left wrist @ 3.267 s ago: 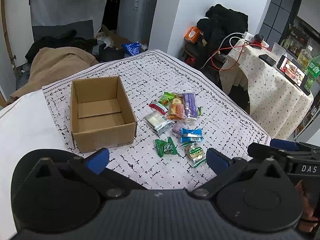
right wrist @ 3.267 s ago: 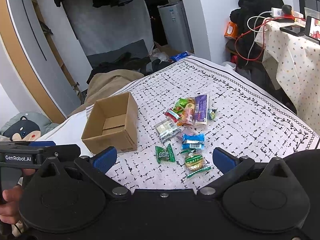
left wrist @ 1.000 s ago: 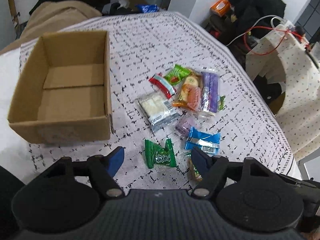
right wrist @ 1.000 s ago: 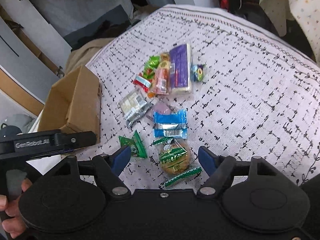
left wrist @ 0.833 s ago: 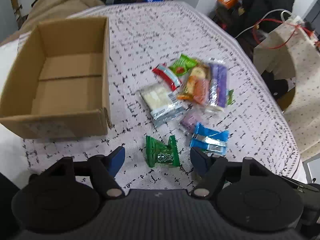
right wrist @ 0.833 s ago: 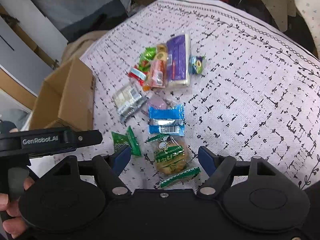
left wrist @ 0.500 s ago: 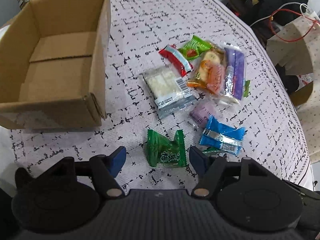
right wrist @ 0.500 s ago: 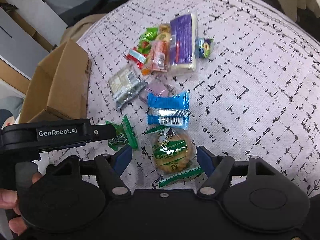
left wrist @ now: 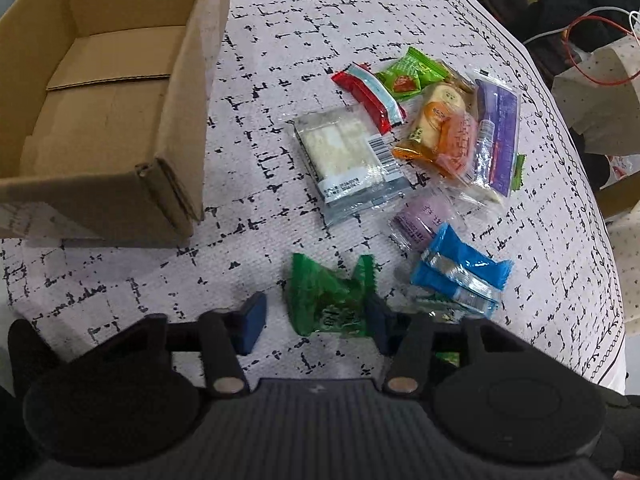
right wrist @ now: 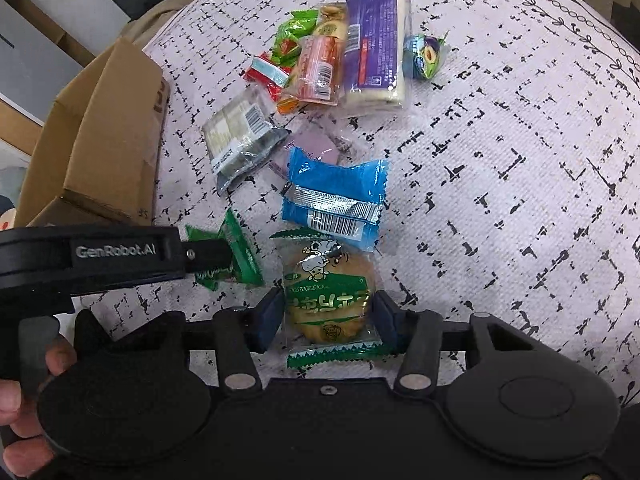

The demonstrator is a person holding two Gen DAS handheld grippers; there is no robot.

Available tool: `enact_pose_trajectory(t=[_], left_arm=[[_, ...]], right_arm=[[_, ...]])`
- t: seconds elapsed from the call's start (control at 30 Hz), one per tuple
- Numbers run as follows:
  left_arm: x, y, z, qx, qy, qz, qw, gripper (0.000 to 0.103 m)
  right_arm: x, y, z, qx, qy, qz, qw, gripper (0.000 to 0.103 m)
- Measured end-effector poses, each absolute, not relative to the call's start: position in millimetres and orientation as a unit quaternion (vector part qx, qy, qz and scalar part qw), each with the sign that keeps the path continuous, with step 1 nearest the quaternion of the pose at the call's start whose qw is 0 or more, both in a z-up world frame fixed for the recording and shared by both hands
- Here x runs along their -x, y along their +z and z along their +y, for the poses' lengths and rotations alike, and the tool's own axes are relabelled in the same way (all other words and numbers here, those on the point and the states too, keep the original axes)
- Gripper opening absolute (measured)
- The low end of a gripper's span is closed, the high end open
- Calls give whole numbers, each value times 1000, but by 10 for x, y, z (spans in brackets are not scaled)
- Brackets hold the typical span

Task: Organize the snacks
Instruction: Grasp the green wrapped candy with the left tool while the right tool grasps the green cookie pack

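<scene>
Two hand-held grippers are lowered over a black-and-white patterned tablecloth (left wrist: 320, 20) beside an open brown cardboard box (left wrist: 176, 128). The left gripper (left wrist: 314, 318) is closing around a green twist-ended candy wrapper (left wrist: 330, 300); only its right pad touches. The right gripper (right wrist: 326, 318) is closing around a round biscuit in a clear green-trimmed packet (right wrist: 330, 296), partly hidden below.

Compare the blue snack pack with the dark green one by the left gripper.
The blue pack is larger and flat with a silver seam; the green pack is smaller and crumpled. The green pack lies between the closing jaws of the left gripper; the blue pack lies outside them, on the far side from the box. Both rest on the patterned cloth.
</scene>
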State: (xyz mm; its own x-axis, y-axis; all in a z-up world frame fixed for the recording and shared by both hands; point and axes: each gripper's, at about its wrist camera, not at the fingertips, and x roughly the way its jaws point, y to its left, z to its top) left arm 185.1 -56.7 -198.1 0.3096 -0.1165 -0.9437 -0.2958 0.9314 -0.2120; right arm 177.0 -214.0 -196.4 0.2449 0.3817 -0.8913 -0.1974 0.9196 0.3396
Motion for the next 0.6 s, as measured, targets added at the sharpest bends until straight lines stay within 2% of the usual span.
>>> enact_pose_trajectory(t=[0.03, 0.17, 0.6], left_arm=[[-1858, -1984, -573, 180, 53, 588, 787, 33], [-1862, -1950, -580, 188, 58, 589, 784, 26], [-1657, -1417, -500, 198, 48, 543, 815, 25]], right_arm=[[-1762, -1956, -2142, -78, 185, 584, 786, 47], [-1717, -1887, -2185, -84, 187, 571, 795, 47], [-1563, -1449, -2332, -119, 180, 517, 828, 47]])
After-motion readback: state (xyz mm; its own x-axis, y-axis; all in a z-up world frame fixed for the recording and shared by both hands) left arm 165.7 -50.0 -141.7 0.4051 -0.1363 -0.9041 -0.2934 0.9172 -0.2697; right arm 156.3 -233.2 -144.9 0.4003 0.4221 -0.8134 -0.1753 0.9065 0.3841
